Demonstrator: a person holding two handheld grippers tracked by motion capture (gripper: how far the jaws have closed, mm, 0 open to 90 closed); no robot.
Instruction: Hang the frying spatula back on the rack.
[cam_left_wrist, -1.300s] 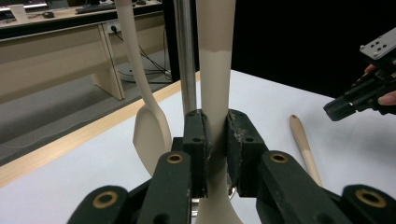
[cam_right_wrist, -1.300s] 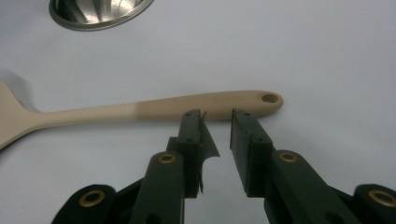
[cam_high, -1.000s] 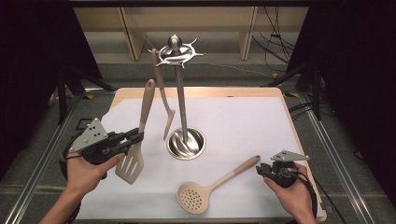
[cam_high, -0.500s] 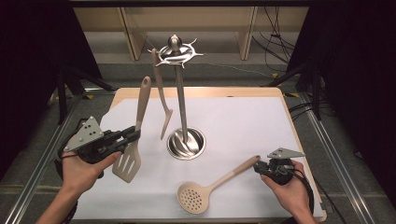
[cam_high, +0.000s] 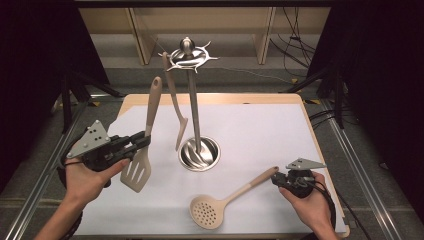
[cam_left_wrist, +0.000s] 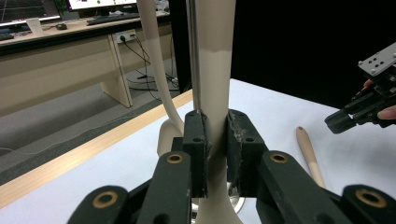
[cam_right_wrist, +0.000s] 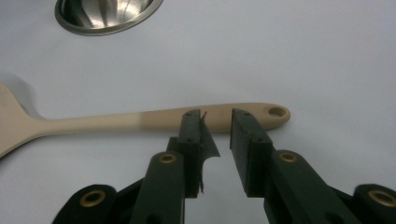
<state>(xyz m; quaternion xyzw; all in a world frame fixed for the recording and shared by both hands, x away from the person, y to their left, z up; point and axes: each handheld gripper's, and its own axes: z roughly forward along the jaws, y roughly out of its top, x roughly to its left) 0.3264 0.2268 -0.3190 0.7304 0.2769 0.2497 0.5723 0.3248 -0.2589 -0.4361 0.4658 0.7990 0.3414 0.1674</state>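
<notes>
The left gripper (cam_high: 141, 141) is clamped on the neck of the slotted turner (cam_high: 145, 135), between handle and blade; in the left gripper view the pads press both sides of the turner (cam_left_wrist: 215, 116). The turner is held clear of the table (cam_high: 260, 125), left of the utensil stand (cam_high: 192, 100). Its long axis runs near-to-far and steeply upward: the handle end points up and away, the slotted blade down and toward the near edge.

The right gripper (cam_high: 276, 180) has its jaws apart, just at the handle tip of the skimmer spoon (cam_high: 227, 200), not clamped. The skimmer spoon (cam_right_wrist: 140, 121) lies flat, bowl near-left, handle far-right.

A spatula (cam_high: 175, 105) hangs from the stand.
</notes>
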